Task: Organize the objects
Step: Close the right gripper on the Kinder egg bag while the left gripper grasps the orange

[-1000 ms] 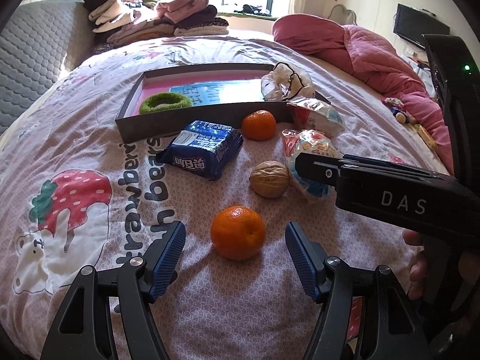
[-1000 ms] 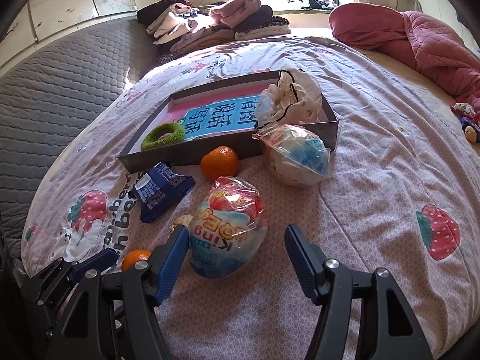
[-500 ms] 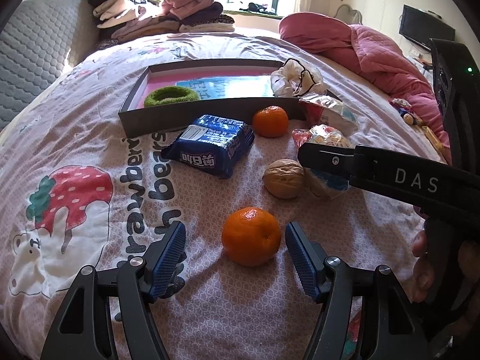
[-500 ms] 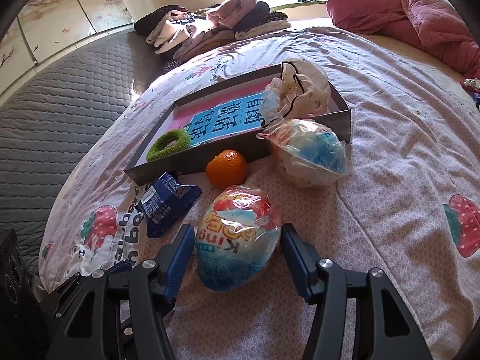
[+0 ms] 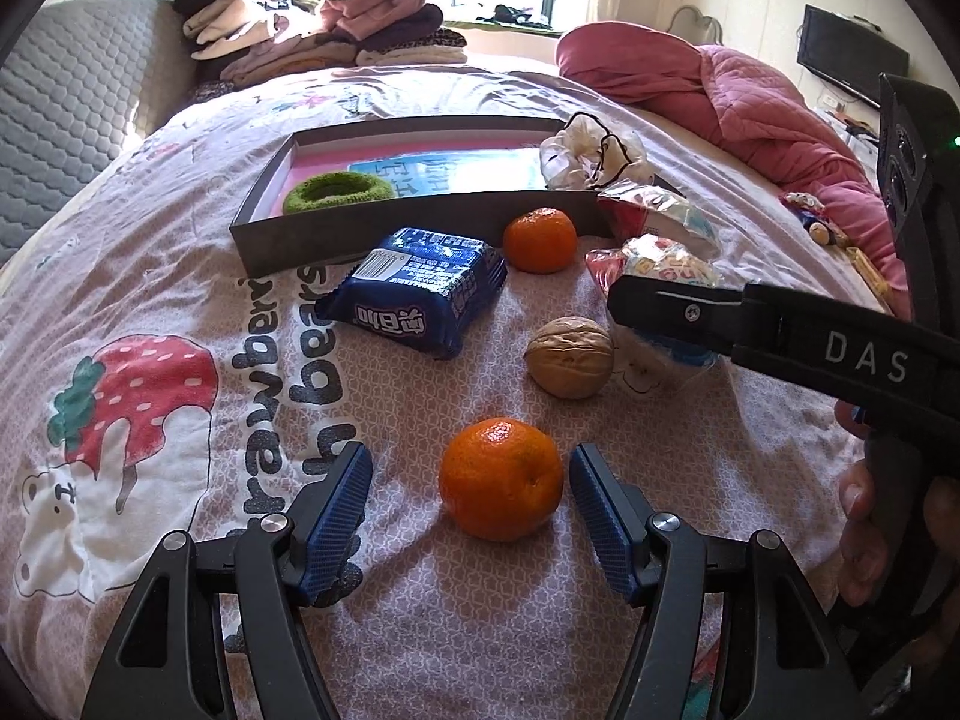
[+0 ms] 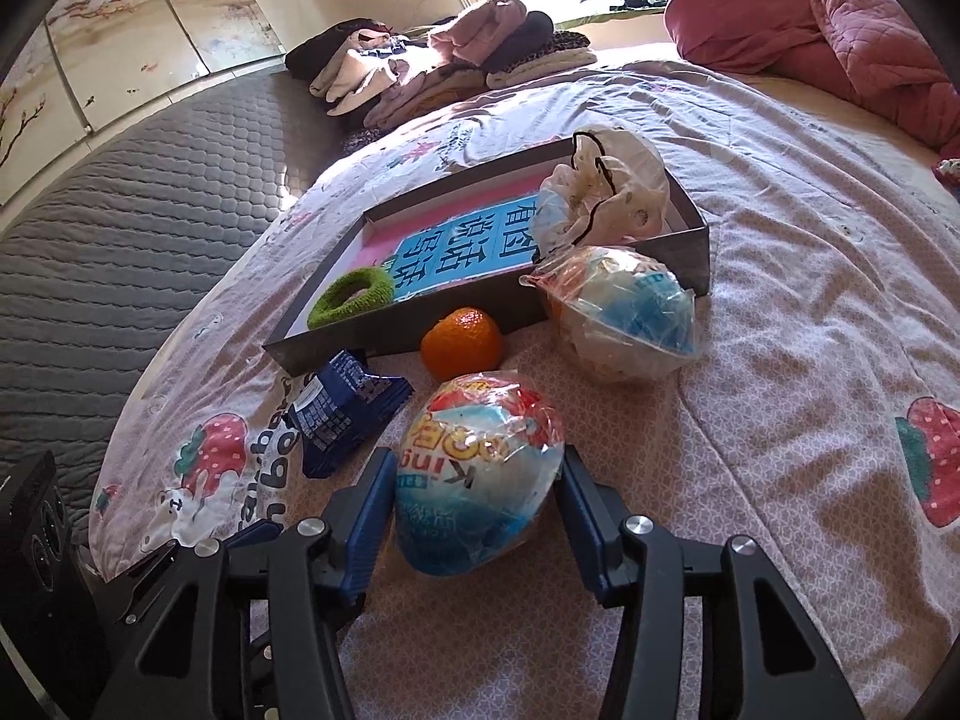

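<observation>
Bedspread [image 5: 180, 276] with strawberry-and-bear print carries all items; a shallow grey tray [image 5: 384, 228] sits toward the far side.

Left gripper [image 5: 468, 495]: jaws closing, with the near mandarin [image 5: 501, 477] between them. Right-side pad sits just beside the fruit; the left-side pad stands clearly apart. No squeeze visible, so the mandarin rests free on the bedspread.

Right gripper [image 6: 477, 501]: jaws closing around the wrapped toy egg [image 6: 480, 480]. Both blue pads lie against the crinkled film on either side of the egg; grasp reads as made. Egg lies on the bedspread, long axis pointing away from the camera.

Other positions:
- Walnut [image 5: 570, 357] just beyond the near mandarin, touching the wrap of the gripped egg in the left wrist view.
- Blue snack packet [image 5: 420, 294] left of the walnut, close to the tray's front wall.
- Second mandarin [image 5: 540, 240] against the tray's front wall.
- Second wrapped egg [image 6: 624, 324] at the tray's near right corner, outside it.
- Inside tray: green hair scrunchie [image 5: 339, 192] at left end, white scrunchie [image 6: 606, 192] at right end.

Background: folded clothes [image 5: 312, 30] at the far edge, pink quilt [image 5: 720, 90] to the right.

A hand [image 5: 864, 522] holds the right gripper's handle, partly visible at the frame's edge.
</observation>
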`<state>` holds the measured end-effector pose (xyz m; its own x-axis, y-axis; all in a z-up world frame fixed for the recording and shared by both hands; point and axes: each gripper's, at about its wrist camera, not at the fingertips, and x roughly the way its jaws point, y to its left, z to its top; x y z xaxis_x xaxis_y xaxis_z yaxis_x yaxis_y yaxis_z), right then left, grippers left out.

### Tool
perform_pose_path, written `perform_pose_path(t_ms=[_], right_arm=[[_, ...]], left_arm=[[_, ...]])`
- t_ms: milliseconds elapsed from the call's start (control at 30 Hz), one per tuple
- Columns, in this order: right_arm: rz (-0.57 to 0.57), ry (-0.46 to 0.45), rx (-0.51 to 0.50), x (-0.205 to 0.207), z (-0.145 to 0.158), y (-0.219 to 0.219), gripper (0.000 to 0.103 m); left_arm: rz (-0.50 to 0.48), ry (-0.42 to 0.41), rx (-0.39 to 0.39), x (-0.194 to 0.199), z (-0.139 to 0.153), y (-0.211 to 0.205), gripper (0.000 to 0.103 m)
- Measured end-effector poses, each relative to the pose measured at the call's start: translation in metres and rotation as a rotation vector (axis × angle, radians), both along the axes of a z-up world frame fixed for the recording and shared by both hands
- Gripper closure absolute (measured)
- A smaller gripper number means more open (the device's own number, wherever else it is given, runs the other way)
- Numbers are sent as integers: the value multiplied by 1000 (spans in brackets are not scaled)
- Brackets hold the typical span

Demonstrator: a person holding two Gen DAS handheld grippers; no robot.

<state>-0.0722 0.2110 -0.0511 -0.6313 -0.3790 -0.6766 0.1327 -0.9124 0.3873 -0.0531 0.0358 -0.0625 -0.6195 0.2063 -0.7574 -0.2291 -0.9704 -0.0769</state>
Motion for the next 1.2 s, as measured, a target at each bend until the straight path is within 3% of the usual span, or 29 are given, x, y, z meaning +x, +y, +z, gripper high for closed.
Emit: perform_pose_path(t_ms=[267, 767, 1200], right_arm=[[0, 18, 1, 4, 4, 4, 50], [1, 50, -7, 10, 11, 8, 50], [16, 111, -13, 19, 26, 5, 50]], left_arm=[[-36, 3, 0, 3, 0, 4, 63], [-36, 17, 20, 6, 5, 1, 64], [-7, 75, 15, 9, 27, -5, 64]])
